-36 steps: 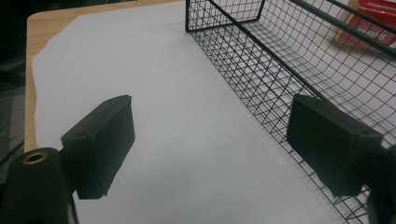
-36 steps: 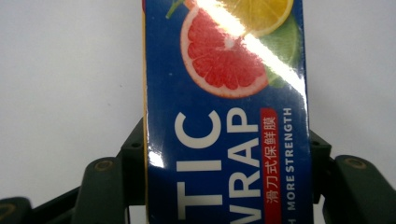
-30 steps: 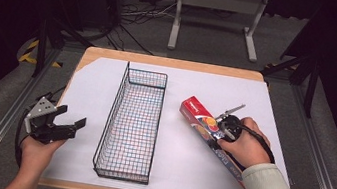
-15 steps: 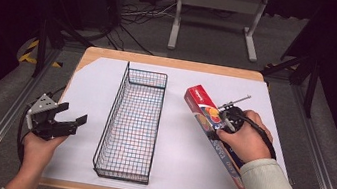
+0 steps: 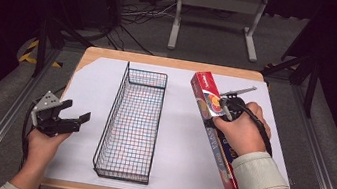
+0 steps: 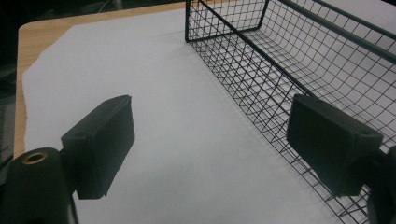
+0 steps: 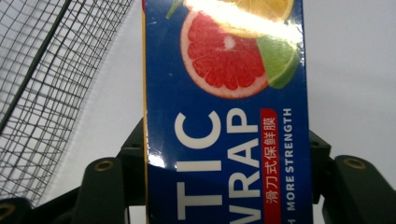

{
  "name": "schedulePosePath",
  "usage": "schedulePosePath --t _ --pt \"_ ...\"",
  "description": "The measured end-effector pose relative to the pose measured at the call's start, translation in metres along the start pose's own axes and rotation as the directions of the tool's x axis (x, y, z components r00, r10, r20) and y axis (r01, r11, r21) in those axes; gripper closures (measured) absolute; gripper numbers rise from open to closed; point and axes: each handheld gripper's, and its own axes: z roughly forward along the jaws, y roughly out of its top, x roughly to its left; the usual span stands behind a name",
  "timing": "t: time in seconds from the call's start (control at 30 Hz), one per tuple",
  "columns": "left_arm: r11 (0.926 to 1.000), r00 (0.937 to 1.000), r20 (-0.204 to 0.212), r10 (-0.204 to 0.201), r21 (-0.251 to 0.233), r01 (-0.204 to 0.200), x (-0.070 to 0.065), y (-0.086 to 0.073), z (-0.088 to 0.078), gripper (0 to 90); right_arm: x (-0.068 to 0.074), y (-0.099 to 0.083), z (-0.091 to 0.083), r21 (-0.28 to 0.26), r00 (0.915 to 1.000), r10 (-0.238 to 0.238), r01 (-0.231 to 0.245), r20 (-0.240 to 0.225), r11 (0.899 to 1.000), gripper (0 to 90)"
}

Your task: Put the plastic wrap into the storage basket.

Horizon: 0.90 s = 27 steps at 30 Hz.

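A long plastic wrap box [image 5: 210,100], red on the side and blue with citrus pictures on its face [image 7: 224,107], is lifted off the white sheet at the table's right. My right gripper [image 5: 224,110] is shut on the plastic wrap box, its jaws pressing both long sides. A black wire basket [image 5: 133,119] stands lengthwise in the middle of the table, its mesh wall [image 6: 289,65] close by in the left gripper view. My left gripper [image 5: 69,119] is open near the table's left edge, nothing between its fingers [image 6: 100,142].
A white sheet [image 5: 91,93] covers most of the wooden table [image 5: 171,63]. A metal stand [image 5: 217,11] and cables lie on the floor beyond the far edge. Rails run along both sides of the table.
The right gripper has risen with the box, carrying it farther from me; the box's far end is higher. The left gripper has barely moved.
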Motion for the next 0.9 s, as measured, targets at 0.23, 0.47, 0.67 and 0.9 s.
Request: schedulePosePath --t 0.23,0.47,0.67,0.9 --pt "1.0000 1.0000 0.008 -0.001 -0.006 0.001 0.000 0.003 0.003 15.9 0.007 0.003 0.000 -0.020 0.9930 0.117 -0.117 0.015 0.993 40.4" --pt "1.0000 1.0000 0.008 0.001 -0.003 -0.001 -0.001 0.002 0.005 15.9 0.015 0.008 0.001 -0.035 0.9814 0.192 -0.192 -0.005 0.981 40.6" --pt "0.9999 0.9998 0.008 0.015 0.000 -0.015 -0.002 0.002 0.008 15.9 0.024 0.012 0.005 -0.037 0.9710 0.239 -0.239 -0.013 0.970 40.6" --pt "0.9994 0.9994 -0.004 0.035 0.007 -0.035 0.000 -0.005 0.012 15.9 0.039 0.019 0.008 -0.042 0.9604 0.278 -0.278 -0.003 0.960 40.6"
